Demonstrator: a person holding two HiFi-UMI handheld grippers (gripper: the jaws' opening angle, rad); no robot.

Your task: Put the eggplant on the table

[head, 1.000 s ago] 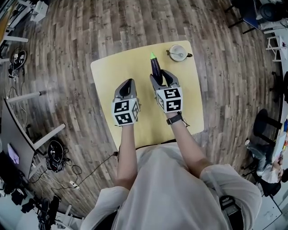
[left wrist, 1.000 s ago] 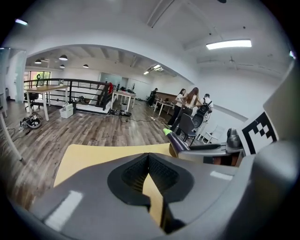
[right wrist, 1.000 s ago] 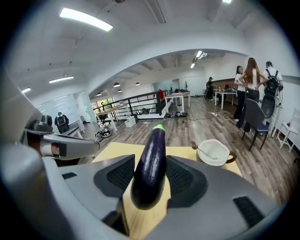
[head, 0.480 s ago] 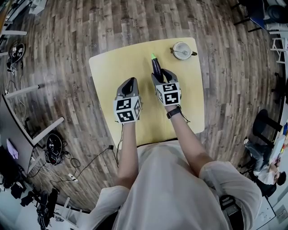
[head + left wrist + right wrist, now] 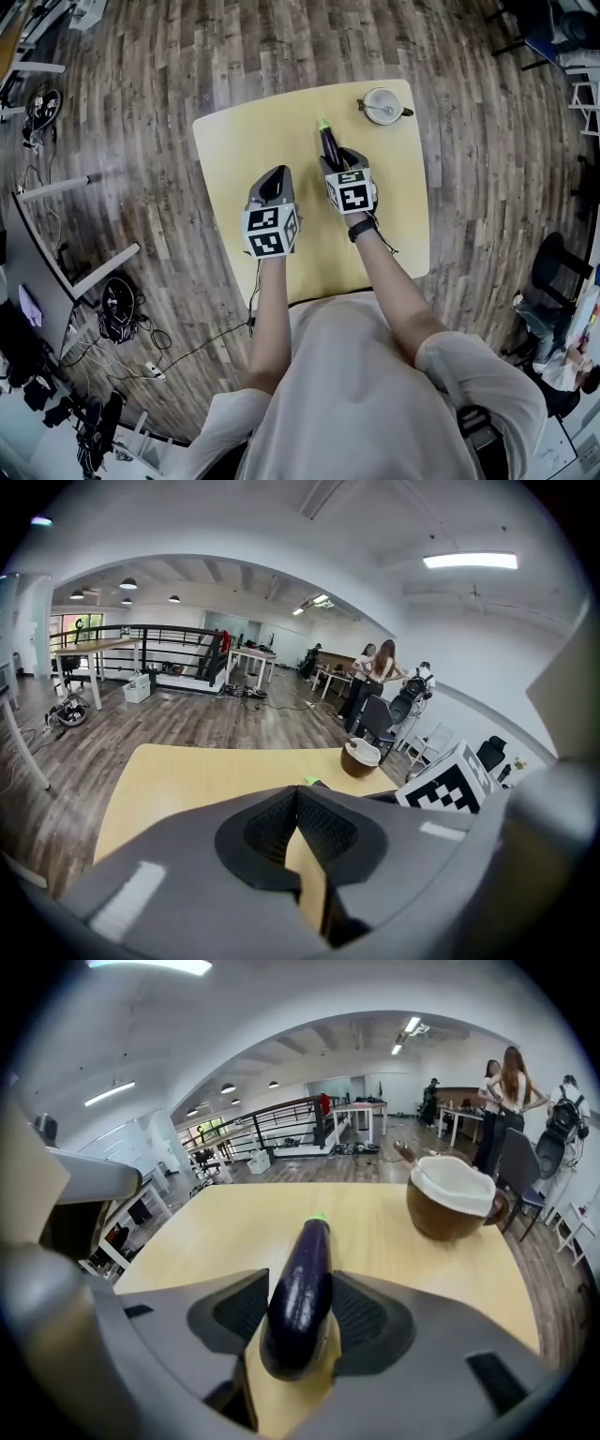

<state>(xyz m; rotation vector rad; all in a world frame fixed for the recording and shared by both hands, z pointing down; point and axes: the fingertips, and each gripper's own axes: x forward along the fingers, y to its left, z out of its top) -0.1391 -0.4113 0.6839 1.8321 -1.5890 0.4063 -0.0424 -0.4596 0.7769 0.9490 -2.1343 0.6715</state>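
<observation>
Found eggplant (image 5: 300, 1297) clamped between the jaws of the right tool (image 5: 339, 157), green tip pointing forward, above the middle of the yellow table (image 5: 239, 141). Cannot tell whether touching the tabletop. Noted left tool (image 5: 273, 183) just beside, to the left, jaws closed tip to tip on nothing. Recorded brown cup (image 5: 382, 105) with white inside near the table's far right corner, well apart from eggplant.

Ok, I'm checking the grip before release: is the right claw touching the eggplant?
Touching. The right gripper view shows the eggplant wedged between the two pads of the right claw, with its dark skin pressed against both.
</observation>
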